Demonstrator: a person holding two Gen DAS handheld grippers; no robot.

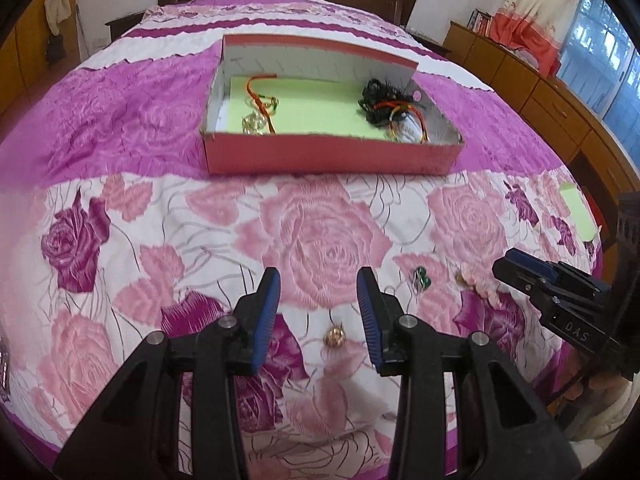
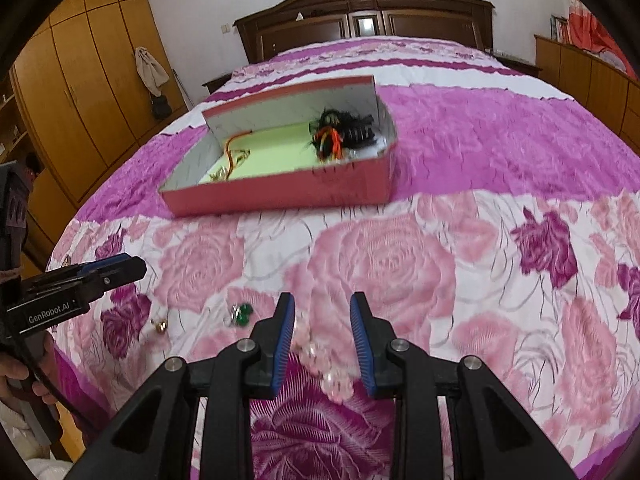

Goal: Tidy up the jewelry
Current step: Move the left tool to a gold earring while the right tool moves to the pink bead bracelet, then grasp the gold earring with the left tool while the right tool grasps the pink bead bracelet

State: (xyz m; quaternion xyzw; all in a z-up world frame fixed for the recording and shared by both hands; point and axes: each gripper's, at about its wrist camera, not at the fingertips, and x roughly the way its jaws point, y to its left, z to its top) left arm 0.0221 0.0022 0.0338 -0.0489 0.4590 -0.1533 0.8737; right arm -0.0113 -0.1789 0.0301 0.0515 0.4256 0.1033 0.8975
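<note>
Across the rose-patterned bed (image 1: 120, 128), both tongs hang parted and empty, left tongs (image 1: 318, 312) over a gold ring (image 1: 335, 337), right tongs (image 2: 322, 336) over pink beads (image 2: 320, 360), each next needing to clamp, then carry to the red box (image 1: 328, 156).

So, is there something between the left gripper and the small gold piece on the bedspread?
Nothing visible blocks it. The left gripper is open, and the gold piece lies bare on the bedspread in line with the gap between the fingers. The green piece lies off to the side, apart from it.
</note>
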